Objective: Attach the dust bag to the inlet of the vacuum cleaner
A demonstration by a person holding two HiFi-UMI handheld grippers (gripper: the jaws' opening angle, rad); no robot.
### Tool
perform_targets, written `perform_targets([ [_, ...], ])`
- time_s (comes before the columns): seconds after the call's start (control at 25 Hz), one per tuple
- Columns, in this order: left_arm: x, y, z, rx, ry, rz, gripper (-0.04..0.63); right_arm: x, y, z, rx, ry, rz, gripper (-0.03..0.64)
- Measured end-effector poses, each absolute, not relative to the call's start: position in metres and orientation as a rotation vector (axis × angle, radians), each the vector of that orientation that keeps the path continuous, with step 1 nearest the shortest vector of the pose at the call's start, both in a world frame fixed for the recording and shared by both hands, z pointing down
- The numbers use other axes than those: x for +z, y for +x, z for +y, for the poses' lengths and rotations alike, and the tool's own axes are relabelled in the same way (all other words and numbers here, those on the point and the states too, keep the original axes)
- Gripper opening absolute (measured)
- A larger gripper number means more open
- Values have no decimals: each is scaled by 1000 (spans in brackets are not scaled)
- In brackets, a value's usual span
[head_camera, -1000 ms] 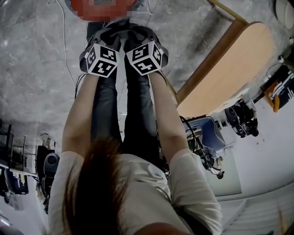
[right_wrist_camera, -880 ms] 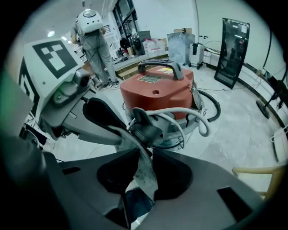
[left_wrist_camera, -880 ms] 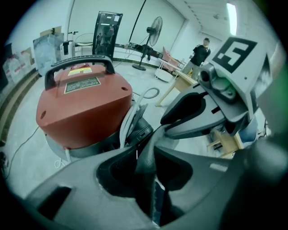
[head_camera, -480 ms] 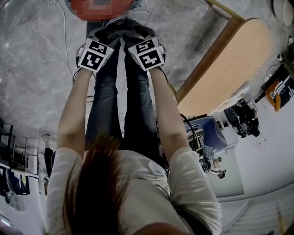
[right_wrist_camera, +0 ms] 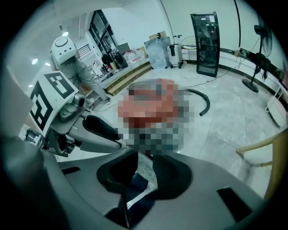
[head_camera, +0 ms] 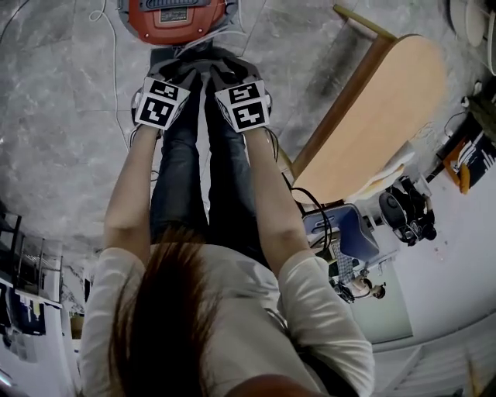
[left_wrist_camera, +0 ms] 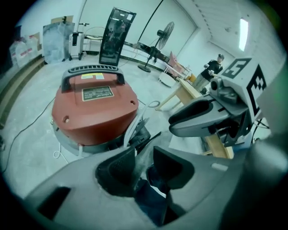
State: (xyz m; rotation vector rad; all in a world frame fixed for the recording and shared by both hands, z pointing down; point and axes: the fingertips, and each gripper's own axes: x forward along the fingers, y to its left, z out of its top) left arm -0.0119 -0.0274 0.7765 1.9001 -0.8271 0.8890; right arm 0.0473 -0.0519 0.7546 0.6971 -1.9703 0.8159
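The red vacuum cleaner (head_camera: 177,17) stands on the grey floor just beyond my knees; the left gripper view shows its domed red lid and black handle (left_wrist_camera: 92,110). A dark part juts from its near side (left_wrist_camera: 140,134); I cannot make out a dust bag. My left gripper (head_camera: 184,63) and right gripper (head_camera: 222,63) hang side by side, pointing down at the vacuum's near edge. Both pairs of jaws are closing, with only floor and jeans showing in the gaps (left_wrist_camera: 144,155) (right_wrist_camera: 145,161). Each gripper view shows the other gripper's fingers (left_wrist_camera: 202,117) (right_wrist_camera: 96,130) close beside it.
A wooden table (head_camera: 380,116) stands to the right. A white cable (head_camera: 115,46) trails over the floor left of the vacuum, and a black hose (right_wrist_camera: 202,101) lies behind it. A tall black cabinet (left_wrist_camera: 116,36) and a fan (left_wrist_camera: 162,38) stand further off.
Both grippers have lifted a little and rolled, so their marker cubes show different faces. They remain side by side at the vacuum's near edge.
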Motion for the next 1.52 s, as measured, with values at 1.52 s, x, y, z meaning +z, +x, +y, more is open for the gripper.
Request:
perform_targets([
  [1.52, 415, -50, -114, 330, 2105, -1292, 17, 403, 33, -122, 673, 1095, -2390, 2],
])
